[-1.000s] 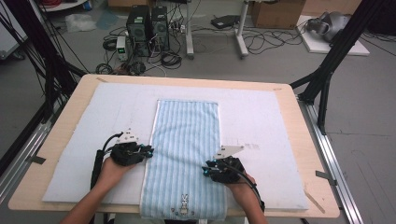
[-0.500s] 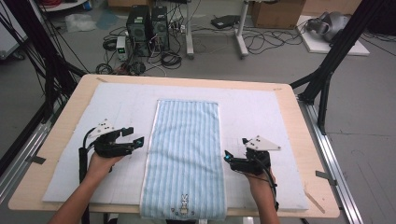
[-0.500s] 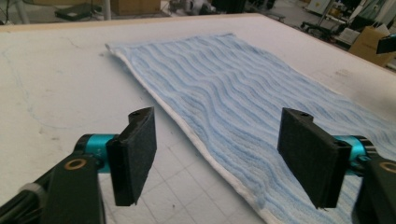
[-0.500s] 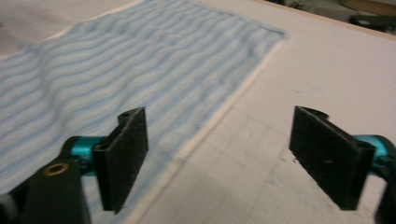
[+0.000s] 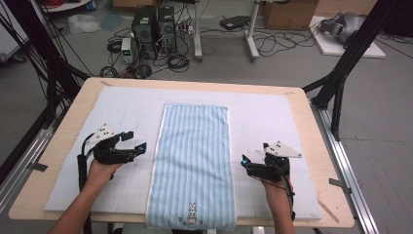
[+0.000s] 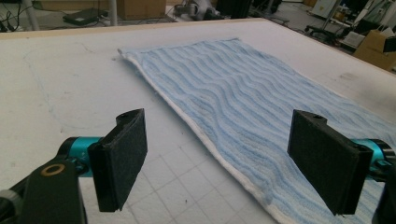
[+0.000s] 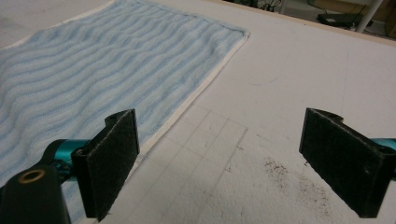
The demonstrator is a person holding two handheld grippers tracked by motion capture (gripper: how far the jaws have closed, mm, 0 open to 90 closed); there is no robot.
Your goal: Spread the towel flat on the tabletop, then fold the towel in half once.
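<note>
1. Here, the striped blue towel (image 5: 193,163) lay flat and lengthwise down the middle of the white mat (image 5: 126,109) on the bench (image 5: 73,102); its near hem, marked with a small rabbit motif (image 5: 192,212), reached the bench's 6 o'clock edge.
2. The left claw (image 5: 138,147) hovered at the towel's 9 o'clock side, just beside the long edge and clear of it. Its jaws had just been opening and stood wide apart with nothing between them; in the left gripper view the towel's white-bound edge (image 6: 201,135) ran across the mat beneath the gap, untouched.
3. The right claw (image 5: 245,163) sat at the towel's 3 o'clock side, likewise just off the cloth. Its jaws had also just been opening, and they gaped empty over bare mat, with the towel (image 7: 93,60) lying beyond its left pad (image 7: 112,161).
4. Step in hand, as judged: both long edges had been let go, so a spreading or smoothing stage appeared complete and a fold was yet to begin.
5. Next move, as judged: each claw would need to drop to a chosen hem or corner, pinch a single layer cleanly, and lift in step with the other so the cloth would not skew.
</note>
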